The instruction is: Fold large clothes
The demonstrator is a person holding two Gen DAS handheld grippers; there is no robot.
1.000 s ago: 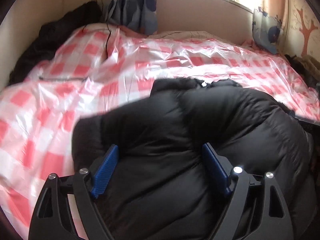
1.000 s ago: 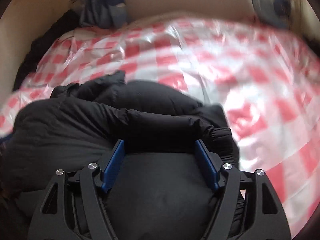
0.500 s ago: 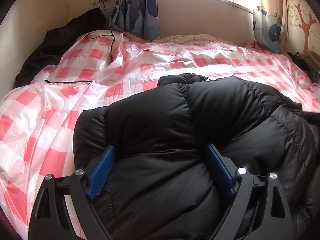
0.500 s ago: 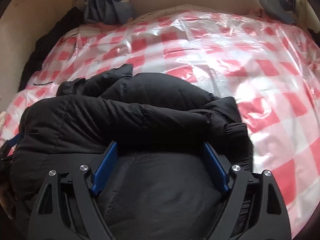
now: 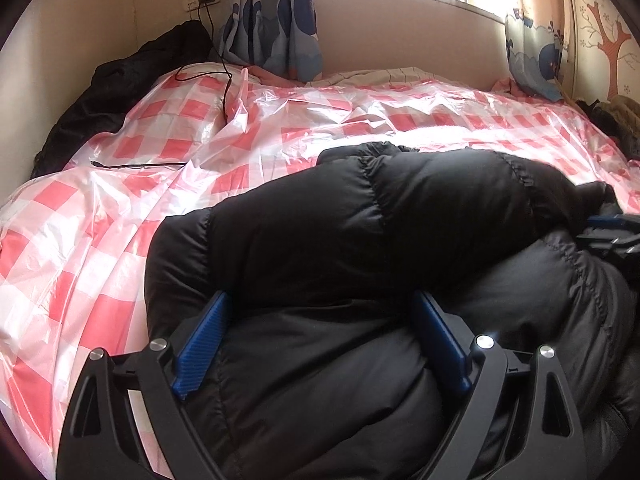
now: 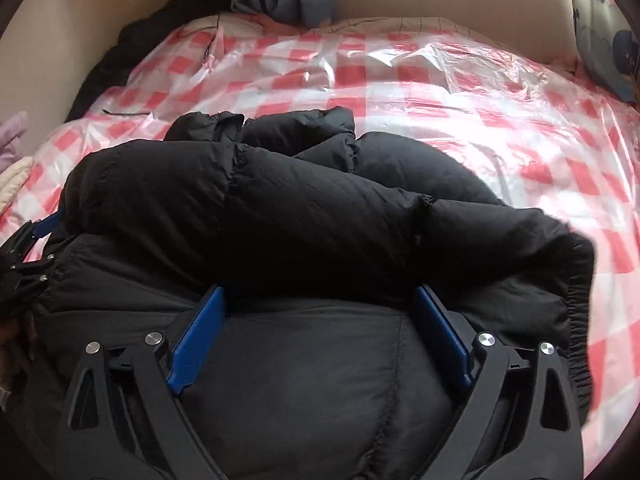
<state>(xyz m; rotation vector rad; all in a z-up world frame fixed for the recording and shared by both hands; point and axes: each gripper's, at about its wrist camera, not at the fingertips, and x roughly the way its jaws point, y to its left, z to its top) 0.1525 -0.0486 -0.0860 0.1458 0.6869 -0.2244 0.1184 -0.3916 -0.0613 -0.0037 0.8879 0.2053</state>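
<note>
Black quilted nylon filled nearly everything under me: the puffer jacket (image 6: 304, 216) lay bunched on the bed (image 6: 460, 92), on its red-and-white checked plastic sheet (image 5: 120, 208). My right fingers (image 6: 320, 332) had just been spreading over the last second, and by this moment they stood wide apart with jacket fabric lying between the 2 blue pads, which did not look pressed into it. I took that as a release: the fold I had carried over was set down, and the sleeve (image 6: 520, 248) with its elastic cuff lay across the body of the jacket.

My left fingers (image 5: 320, 340) also stood wide over the jacket; whether their pads were actually squeezing the padding I could not tell (the bulk simply swelled up between them).

Thick and springy as it looked, the jacket sat in a rounded heap of 2 or 3 layers, with the collar end poking toward the headboard. I judged it would puff back open unless pressed flat.
</note>
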